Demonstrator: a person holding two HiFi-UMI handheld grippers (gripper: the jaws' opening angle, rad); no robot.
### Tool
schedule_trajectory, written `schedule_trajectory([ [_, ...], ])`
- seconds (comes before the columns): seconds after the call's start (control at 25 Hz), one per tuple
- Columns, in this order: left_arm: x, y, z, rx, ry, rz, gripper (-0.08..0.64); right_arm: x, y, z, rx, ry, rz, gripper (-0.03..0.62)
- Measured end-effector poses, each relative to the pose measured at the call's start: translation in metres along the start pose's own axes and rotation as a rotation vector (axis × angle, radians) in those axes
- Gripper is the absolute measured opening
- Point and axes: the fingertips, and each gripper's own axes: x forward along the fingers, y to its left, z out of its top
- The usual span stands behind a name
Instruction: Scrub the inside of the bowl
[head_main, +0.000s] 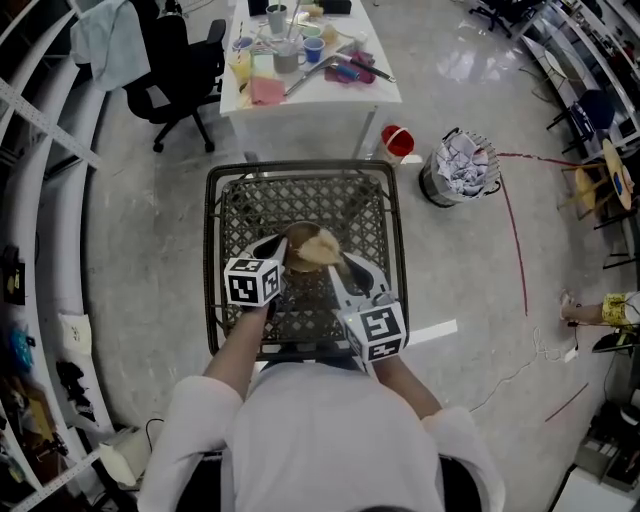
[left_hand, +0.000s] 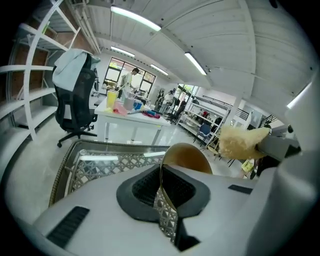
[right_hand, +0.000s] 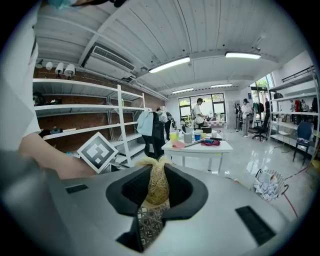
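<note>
A brown bowl (head_main: 298, 238) is held up over the dark mesh table (head_main: 250, 200), tilted on its side. My left gripper (head_main: 283, 252) is shut on the bowl's rim; in the left gripper view the thin rim (left_hand: 161, 172) runs between the jaws and the bowl's tan inside (left_hand: 189, 157) faces right. A pale straw-coloured scrubber (head_main: 321, 249) is pinched in my right gripper (head_main: 340, 263), right next to the bowl. The right gripper view shows the fibrous scrubber (right_hand: 157, 182) clamped between the jaws. In the left gripper view the scrubber (left_hand: 241, 141) hangs just right of the bowl.
Beyond the mesh table stands a white table (head_main: 330, 95) with cups and cloths. A black office chair (head_main: 180, 55) is at the upper left. A wire bin of crumpled paper (head_main: 460, 168) and a red container (head_main: 397, 141) stand on the floor to the right.
</note>
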Motion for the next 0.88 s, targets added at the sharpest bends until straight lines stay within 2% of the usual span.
schedule_trajectory([
  [0.24, -0.02, -0.017, 0.025, 0.039, -0.069, -0.018, 0.043, -0.005, 0.007, 0.01, -0.028, -0.032, 0.004, 0.089],
  [0.6, -0.048, -0.04, 0.043, 0.104, -0.152, -0.026, 0.043, -0.013, 0.018, 0.014, -0.098, -0.035, 0.011, 0.089],
  [0.88, -0.065, -0.057, 0.06, 0.198, -0.202, -0.02, 0.043, -0.016, 0.016, 0.014, -0.282, 0.017, -0.056, 0.089],
])
